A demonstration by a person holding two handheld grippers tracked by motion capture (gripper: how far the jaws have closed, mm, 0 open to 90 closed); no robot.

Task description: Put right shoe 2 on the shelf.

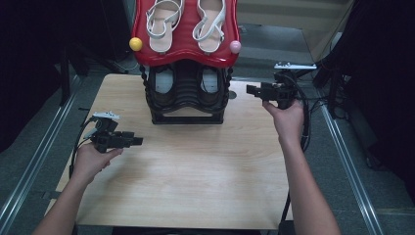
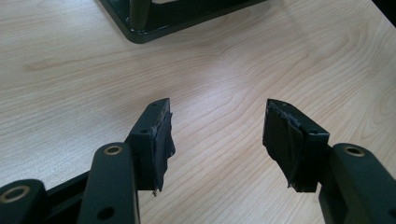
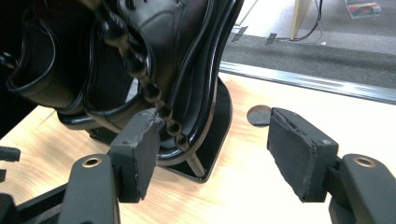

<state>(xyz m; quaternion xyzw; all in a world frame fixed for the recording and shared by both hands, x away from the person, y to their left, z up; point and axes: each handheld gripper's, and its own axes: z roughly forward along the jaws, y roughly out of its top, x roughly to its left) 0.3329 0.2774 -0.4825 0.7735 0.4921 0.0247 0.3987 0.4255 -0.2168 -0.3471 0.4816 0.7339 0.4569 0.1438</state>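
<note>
Left tool: at 8 o'clock on the table, pointing toward 3 o'clock; jaws wide apart, nothing between, bare wood below in the left gripper view.
Left hand: wrapped around the tool's body, forearm entering from 7 o'clock.
Shoe rack: black, standing at 12 o'clock on the table; dark shoes on the lower tier.
Red tier: on top of the rack, carrying two white sandals; yellow ball and pink ball at its front corners.
Right tool: at 2 o'clock, just beside the rack's right side, pointing toward 9 o'clock; jaws apart, clamped on nothing, beaded post near one pad.
</note>
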